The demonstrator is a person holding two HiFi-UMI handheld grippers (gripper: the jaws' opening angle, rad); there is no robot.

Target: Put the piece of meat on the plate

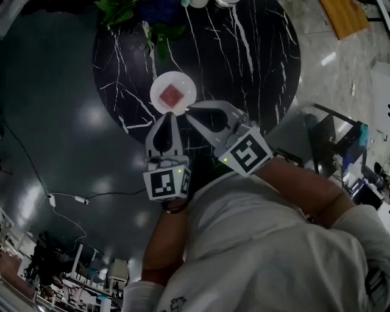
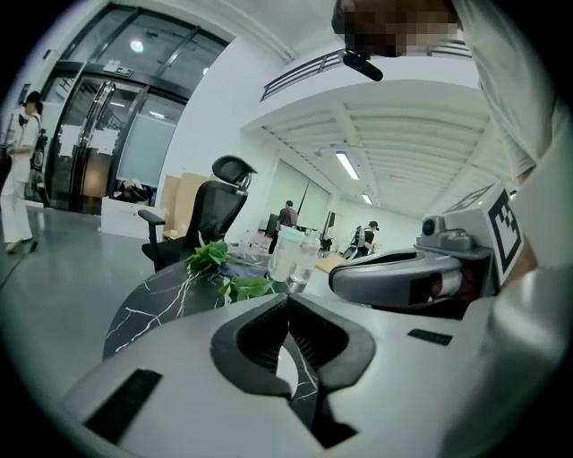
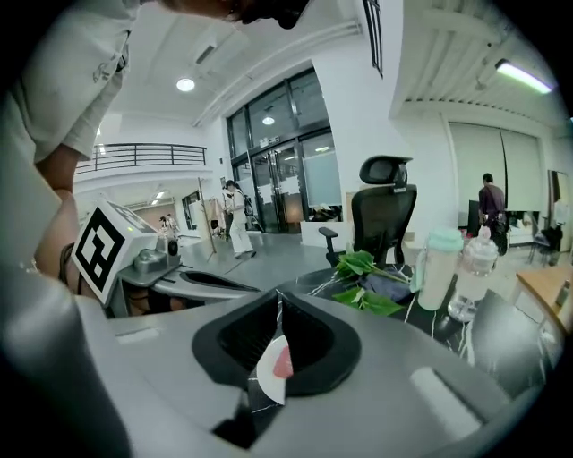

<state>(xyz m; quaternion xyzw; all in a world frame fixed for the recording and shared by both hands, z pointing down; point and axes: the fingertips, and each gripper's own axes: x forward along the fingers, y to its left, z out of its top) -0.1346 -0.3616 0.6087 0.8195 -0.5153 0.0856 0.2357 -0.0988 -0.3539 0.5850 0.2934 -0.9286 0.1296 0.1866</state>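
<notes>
In the head view a red square piece of meat (image 1: 172, 94) lies in the middle of a small white plate (image 1: 159, 85) on the round black marble table (image 1: 244, 55). Both grippers hang above the table's near edge, just short of the plate. My left gripper (image 1: 169, 116) is shut with nothing between its fingers. My right gripper (image 1: 189, 110), beside it, is also shut and empty. In the right gripper view the plate (image 3: 265, 383) and the meat (image 3: 283, 362) show through the gap below the jaws. The right gripper (image 2: 288, 301) view's neighbour, the left gripper, shows its closed tips against the table.
Green leaves (image 1: 122, 9) lie at the table's far side, with a pale bottle (image 3: 436, 268) and a clear bottle (image 3: 470, 277) near them. A black office chair (image 3: 380, 215) stands behind the table. A cable (image 1: 67, 198) runs over the dark floor at left.
</notes>
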